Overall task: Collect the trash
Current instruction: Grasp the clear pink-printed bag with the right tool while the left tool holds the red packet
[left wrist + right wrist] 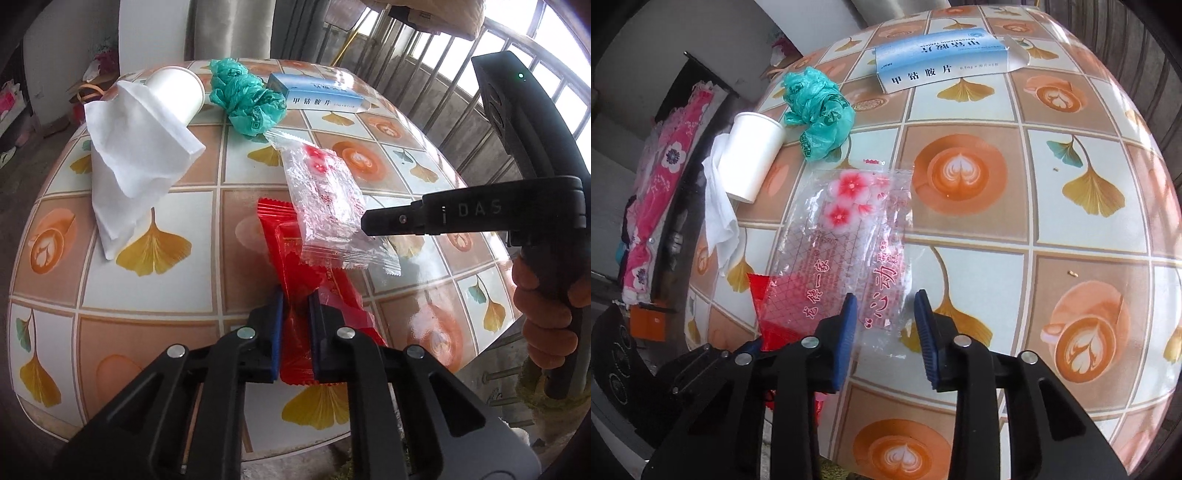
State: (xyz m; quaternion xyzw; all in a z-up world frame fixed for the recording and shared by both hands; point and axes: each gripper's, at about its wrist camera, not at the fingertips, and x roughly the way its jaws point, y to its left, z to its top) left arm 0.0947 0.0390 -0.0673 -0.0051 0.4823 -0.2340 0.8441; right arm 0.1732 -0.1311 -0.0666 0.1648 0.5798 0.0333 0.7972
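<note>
Gripping the red wrapper, the left gripper is clamped; the right gripper straddles the clear wrapper, pads apart, on the table. The wrappers overlap, so lifting the red one risks dragging the clear one away.

Round table in a ginkgo-and-coffee tile-print cover, barred bright window and grey curtain behind.

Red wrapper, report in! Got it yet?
Left hand-held gripper shut on red wrapper. Right hand-held gripper open around clear wrapper, which overlaps the red one.
</note>
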